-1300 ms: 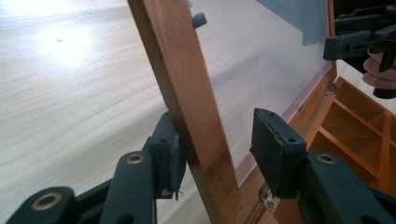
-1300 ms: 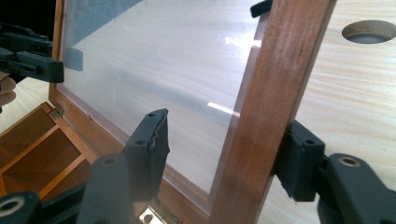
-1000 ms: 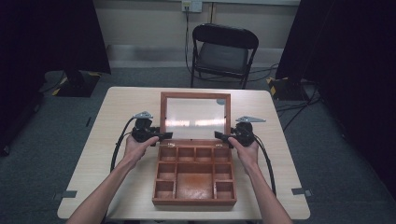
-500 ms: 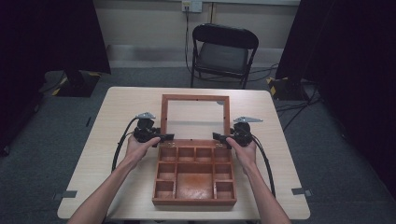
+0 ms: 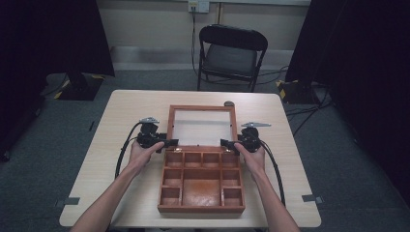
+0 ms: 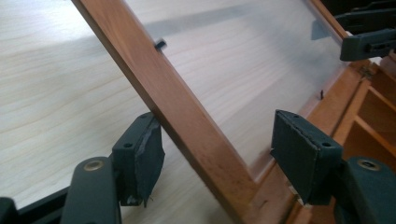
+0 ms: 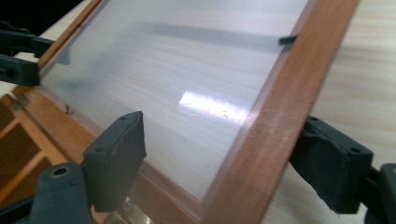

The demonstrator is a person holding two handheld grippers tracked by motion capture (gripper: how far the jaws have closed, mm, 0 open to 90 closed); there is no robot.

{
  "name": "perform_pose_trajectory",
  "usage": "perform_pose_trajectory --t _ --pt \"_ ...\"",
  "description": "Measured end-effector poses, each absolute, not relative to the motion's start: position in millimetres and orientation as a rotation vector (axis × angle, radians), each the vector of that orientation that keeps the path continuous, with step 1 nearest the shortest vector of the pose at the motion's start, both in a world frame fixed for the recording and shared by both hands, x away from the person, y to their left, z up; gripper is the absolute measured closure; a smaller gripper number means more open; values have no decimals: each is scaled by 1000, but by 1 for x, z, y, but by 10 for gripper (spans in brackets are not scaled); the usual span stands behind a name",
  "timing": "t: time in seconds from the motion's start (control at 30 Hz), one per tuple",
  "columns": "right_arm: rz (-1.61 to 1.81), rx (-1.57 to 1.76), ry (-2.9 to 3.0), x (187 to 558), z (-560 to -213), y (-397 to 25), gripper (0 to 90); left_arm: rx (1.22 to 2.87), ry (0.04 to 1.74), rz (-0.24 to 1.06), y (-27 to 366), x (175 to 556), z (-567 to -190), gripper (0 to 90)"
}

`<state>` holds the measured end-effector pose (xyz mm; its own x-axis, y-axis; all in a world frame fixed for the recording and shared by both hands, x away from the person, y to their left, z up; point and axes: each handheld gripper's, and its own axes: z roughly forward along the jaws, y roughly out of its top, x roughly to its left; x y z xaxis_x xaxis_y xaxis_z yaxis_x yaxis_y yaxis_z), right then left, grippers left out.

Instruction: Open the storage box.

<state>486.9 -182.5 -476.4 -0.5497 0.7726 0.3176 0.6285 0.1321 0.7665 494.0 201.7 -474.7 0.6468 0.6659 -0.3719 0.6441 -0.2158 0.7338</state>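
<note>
reddish-brown wooden compartment box [image 5: 201,188] sits open mid-table, its clear-paned wooden lid [image 5: 201,126] tilted back. left gripper [image 6: 215,158] and right gripper [image 7: 219,161], jaws spread, straddle the lid's opposite side rails on the pale wooden table [image 5: 125,116].

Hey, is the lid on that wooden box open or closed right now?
Open. The glass-paned lid is swung back off the box, whose empty compartments lie bare in the high view; both grippers straddle its side rails.
</note>
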Motion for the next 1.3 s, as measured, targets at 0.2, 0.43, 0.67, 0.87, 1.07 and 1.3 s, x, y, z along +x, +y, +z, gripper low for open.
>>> perform_pose_trajectory --t 0.2,0.43,0.67,0.87,1.07,1.3 --pt "1376 1436 2257 487 -480 -191 209 1888 1093 -24 205 498 -482 293" --pt "1364 1408 2257 482 -473 -199 209 1879 1079 11 212 494 -477 304" --pt "1305 1438 2235 465 -472 -228 170 1939 1084 106 234 478 -472 279" --pt "1268 1464 2202 444 -469 -259 150 1966 1116 154 254 467 -470 268" --pt "1139 1540 2173 423 -477 -280 148 2039 1116 195 269 449 -478 287" --pt "996 1549 2131 402 -491 -294 144 2075 1114 273 277 430 -492 240"
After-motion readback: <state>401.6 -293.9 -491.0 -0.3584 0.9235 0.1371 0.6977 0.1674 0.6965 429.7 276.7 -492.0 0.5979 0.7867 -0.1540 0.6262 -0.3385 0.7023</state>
